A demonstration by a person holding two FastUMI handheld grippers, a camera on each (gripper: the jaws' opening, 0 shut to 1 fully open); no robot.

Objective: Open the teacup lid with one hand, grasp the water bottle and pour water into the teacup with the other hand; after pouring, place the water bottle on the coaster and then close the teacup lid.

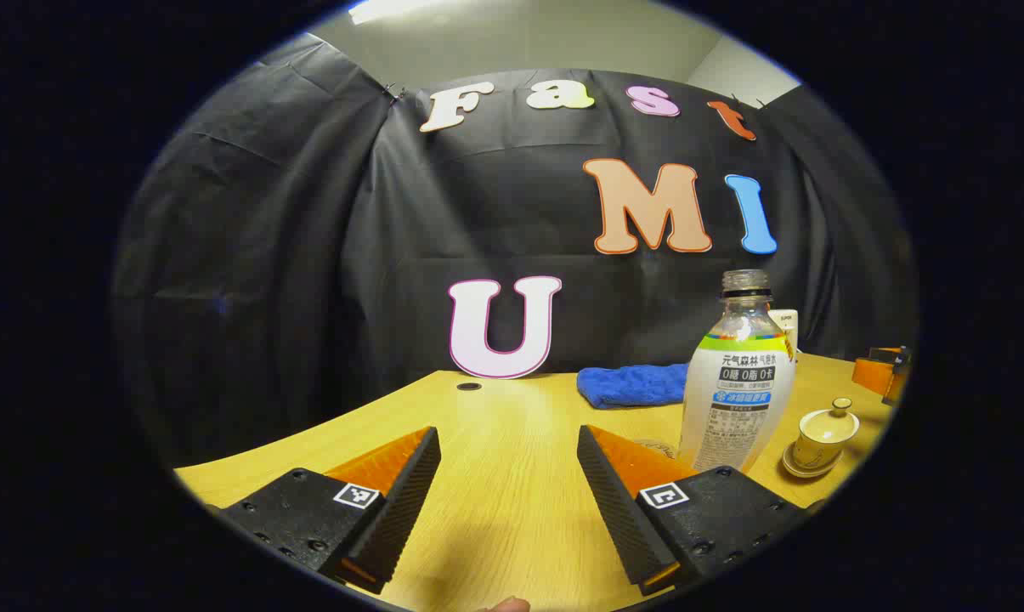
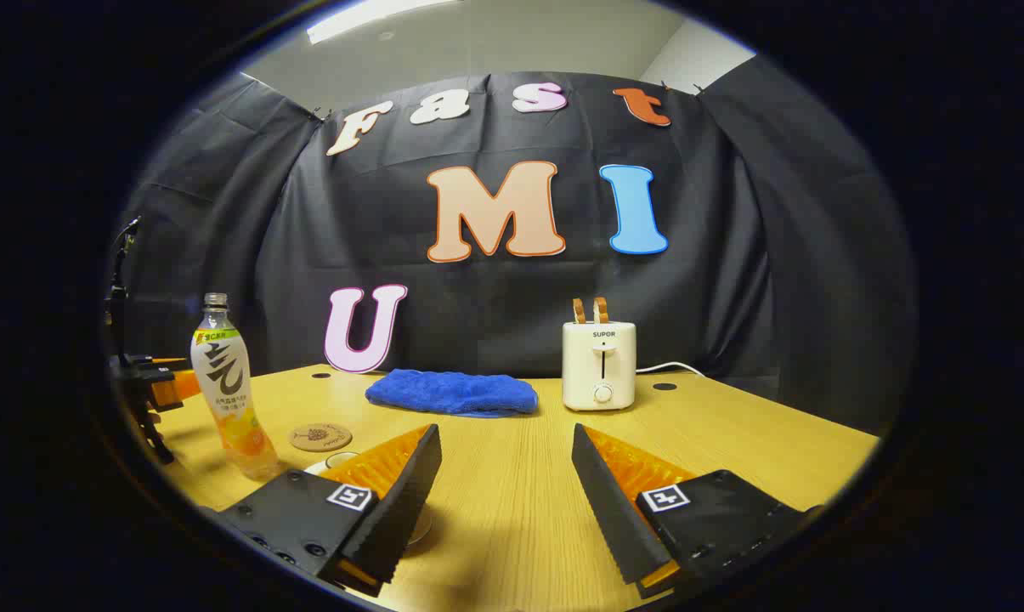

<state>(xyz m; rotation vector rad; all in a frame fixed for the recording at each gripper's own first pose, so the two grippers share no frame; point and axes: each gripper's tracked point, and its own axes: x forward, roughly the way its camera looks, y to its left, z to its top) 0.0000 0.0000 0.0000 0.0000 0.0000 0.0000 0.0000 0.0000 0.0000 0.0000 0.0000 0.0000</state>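
My left hand-held gripper and right hand-held gripper hover spread apart over the surface. A blue towel and toaster lie beyond. The uncapped bottle stands upright beside the lidded teacup; the coaster sits near.

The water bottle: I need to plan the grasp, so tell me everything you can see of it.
The water bottle is clear plastic with a narrow neck and no cap in place, wrapped in a mostly white printed label with a green band near the shoulder. It stands upright on the wooden table, untouched by either gripper. In the left gripper view the lidded teacup sits just to its right; in the right gripper view the bottle stands left of the round coaster, not on it.
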